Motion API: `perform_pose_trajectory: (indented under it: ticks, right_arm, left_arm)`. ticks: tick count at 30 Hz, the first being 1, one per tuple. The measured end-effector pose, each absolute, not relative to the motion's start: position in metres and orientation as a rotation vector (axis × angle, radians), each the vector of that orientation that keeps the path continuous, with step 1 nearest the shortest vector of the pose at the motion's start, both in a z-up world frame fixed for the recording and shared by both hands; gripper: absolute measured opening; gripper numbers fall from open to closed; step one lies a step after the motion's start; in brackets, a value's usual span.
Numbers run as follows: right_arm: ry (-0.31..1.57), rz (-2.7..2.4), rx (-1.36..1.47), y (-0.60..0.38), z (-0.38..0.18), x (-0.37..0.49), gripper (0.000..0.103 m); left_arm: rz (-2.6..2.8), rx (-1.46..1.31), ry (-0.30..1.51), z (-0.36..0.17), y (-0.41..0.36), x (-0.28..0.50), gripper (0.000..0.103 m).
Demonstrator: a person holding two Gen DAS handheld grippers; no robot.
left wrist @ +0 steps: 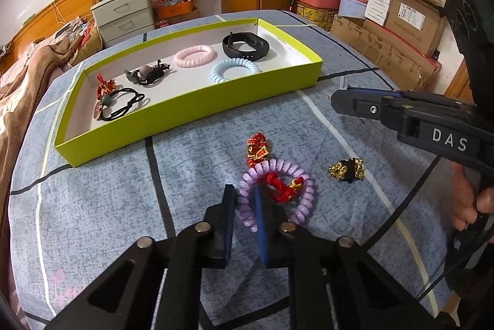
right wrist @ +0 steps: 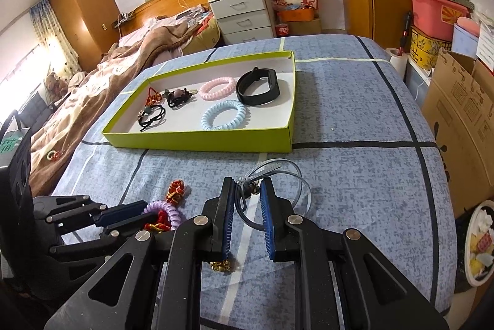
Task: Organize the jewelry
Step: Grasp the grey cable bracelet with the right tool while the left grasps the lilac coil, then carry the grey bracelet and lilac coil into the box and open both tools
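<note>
A green tray (left wrist: 191, 110) on the bed holds a pink coil tie (left wrist: 194, 56), a blue coil tie (left wrist: 234, 70), a black wristband (left wrist: 245, 47) and several dark and red hair ties. My left gripper (left wrist: 244, 200) is open, its fingers straddling the near rim of a purple coil tie (left wrist: 296, 175) that lies over a red knot charm (left wrist: 279, 186). A red charm (left wrist: 256, 149) and a gold-and-black charm (left wrist: 347, 169) lie nearby. My right gripper (right wrist: 245, 191) is open around a grey-blue hair tie (right wrist: 271, 175) on the bedspread.
The tray (right wrist: 197, 138) sits mid-bed. A brown blanket (right wrist: 108, 83) lies at the left, cardboard boxes (right wrist: 463, 114) at the right, a drawer unit (right wrist: 244, 18) behind. A gold charm (right wrist: 220, 265) lies under my right gripper.
</note>
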State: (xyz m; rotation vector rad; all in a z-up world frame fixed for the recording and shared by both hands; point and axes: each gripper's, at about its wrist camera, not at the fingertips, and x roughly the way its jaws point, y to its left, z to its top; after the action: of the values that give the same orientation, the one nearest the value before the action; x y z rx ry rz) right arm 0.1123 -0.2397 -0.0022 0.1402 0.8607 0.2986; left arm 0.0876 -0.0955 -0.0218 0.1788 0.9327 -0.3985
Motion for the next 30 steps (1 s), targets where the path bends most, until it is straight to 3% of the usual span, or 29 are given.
perform_pose_trajectory:
  ticks: [30]
  right_arm:
    - [0.835, 0.297, 0.100, -0.228, 0.016, 0.108, 0.017]
  left_arm:
    - [-0.373, -0.003, 0.862, 0.011, -0.061, 0.094, 0.010]
